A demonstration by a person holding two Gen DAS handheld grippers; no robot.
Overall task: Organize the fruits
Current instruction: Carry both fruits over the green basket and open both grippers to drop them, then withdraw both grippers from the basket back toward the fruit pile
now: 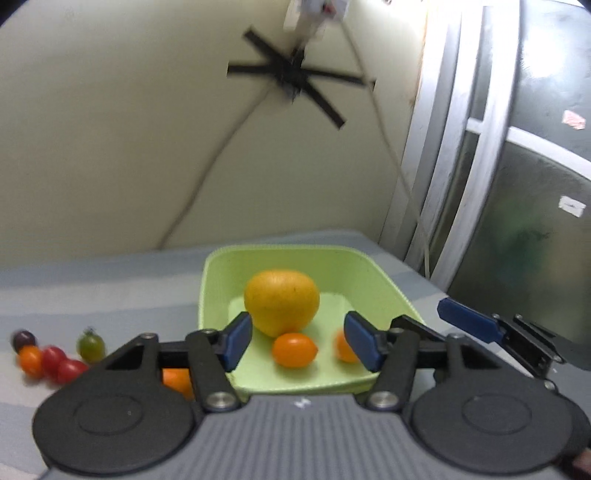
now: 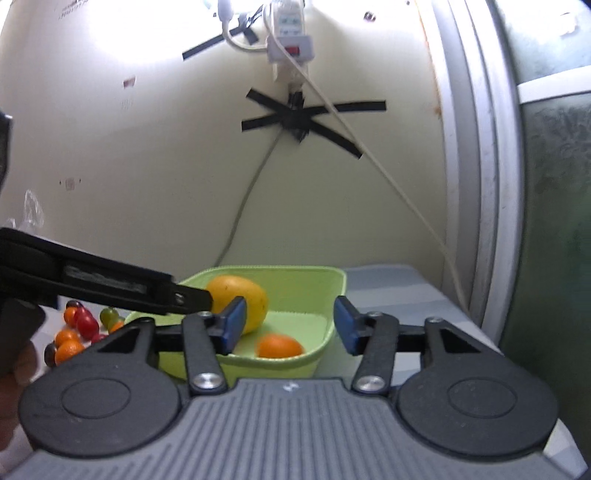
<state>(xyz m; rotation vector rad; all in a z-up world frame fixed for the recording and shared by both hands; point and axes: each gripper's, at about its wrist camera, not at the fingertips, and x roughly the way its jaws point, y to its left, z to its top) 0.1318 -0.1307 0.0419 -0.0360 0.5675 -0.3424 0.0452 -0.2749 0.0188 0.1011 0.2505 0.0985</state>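
A big yellow fruit (image 1: 281,302) and small oranges (image 1: 294,350) were already laid in the green basket (image 1: 218,273), small tomatoes (image 1: 55,360) were left on the counter (image 1: 110,295), and both the left hand-held gripper (image 1: 298,340) and the right hand-held gripper (image 2: 290,325) were held open and empty.

A basket (image 1: 295,254) sits on the table (image 1: 110,288) near the far wall (image 1: 110,147). In it, a big fruit (image 1: 281,301) lies behind two small ones (image 1: 294,350). Cherry tomatoes (image 1: 51,356) cluster on the table to its left.

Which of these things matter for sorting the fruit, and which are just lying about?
Part of the job: green basket, big yellow fruit, small orange fruit, cherry tomatoes on the table.

Just there: taped cables, power strip, window frame.
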